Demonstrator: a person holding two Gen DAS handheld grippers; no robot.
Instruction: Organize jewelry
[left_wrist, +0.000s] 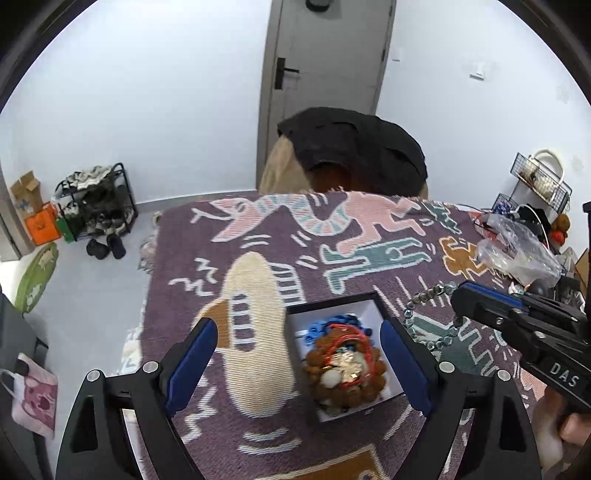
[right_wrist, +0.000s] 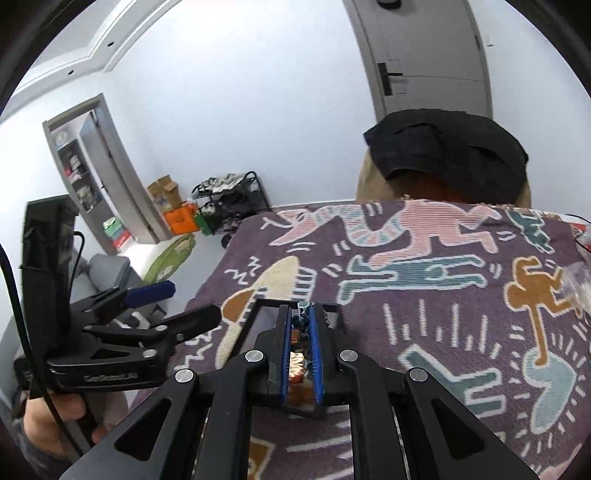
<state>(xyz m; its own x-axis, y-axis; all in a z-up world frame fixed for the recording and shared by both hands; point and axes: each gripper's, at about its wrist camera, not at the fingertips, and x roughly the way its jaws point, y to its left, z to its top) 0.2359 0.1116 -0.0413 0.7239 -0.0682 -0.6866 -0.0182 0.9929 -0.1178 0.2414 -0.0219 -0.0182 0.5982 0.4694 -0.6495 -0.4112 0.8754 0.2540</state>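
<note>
A small black box (left_wrist: 384, 314) with a white inside sits on the patterned purple blanket (left_wrist: 258, 236). It holds brown bead bracelets (left_wrist: 345, 373), a red cord and blue beads. My left gripper (left_wrist: 295, 365) is open, its blue pads on either side of the box's left part. My right gripper (left_wrist: 458, 295) comes in from the right, shut on a pale grey-blue bead bracelet (left_wrist: 424, 317) that hangs in a loop beside the box's right edge. In the right wrist view the right gripper (right_wrist: 301, 321) is nearly shut on the beads (right_wrist: 301, 317) above the box (right_wrist: 266, 306).
A crumpled clear plastic bag (left_wrist: 517, 247) lies at the blanket's right edge. A chair with a black garment (left_wrist: 354, 147) stands behind the table. A shoe rack (left_wrist: 96, 203) and boxes are on the floor at left. A wire shelf (left_wrist: 539, 181) stands at right.
</note>
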